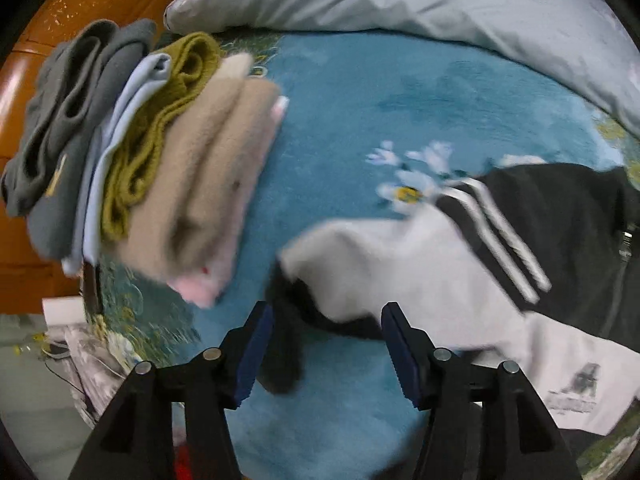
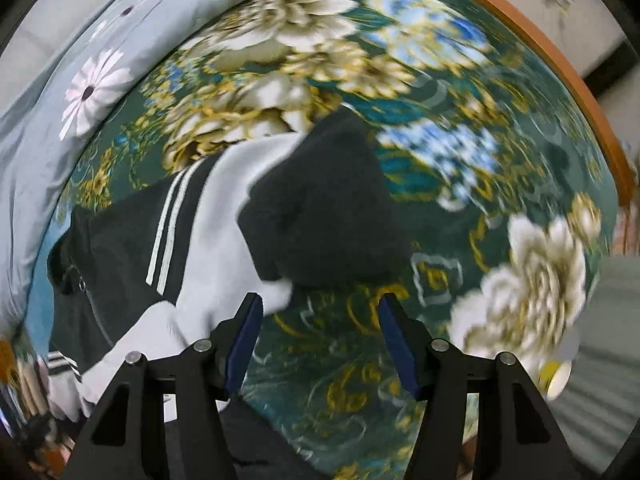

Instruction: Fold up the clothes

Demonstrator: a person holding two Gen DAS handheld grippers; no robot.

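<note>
Lying spread on the floral blanket (image 2: 400,92) is a black-and-white jacket (image 1: 460,264), its white stripes and zip showing. A small dark print with lines of text sits on its white panel (image 1: 576,388) in the left wrist view, too blurred to read; no brand can be made out. The left gripper (image 1: 326,348) hangs with its blue-padded fingers wide apart, a black cuff (image 1: 284,344) of the jacket between them but not clamped. The right gripper (image 2: 318,344) is likewise spread wide over bare blanket, just beside the jacket's black sleeve (image 2: 320,208), gripping nothing. To the left stands a stack of folded clothes (image 1: 160,160): grey, pale blue, olive knit, beige and pink. A grey duvet (image 1: 400,0) with daisy prints borders the far side, and an orange wooden bed frame (image 2: 560,72) runs along the edge.
</note>
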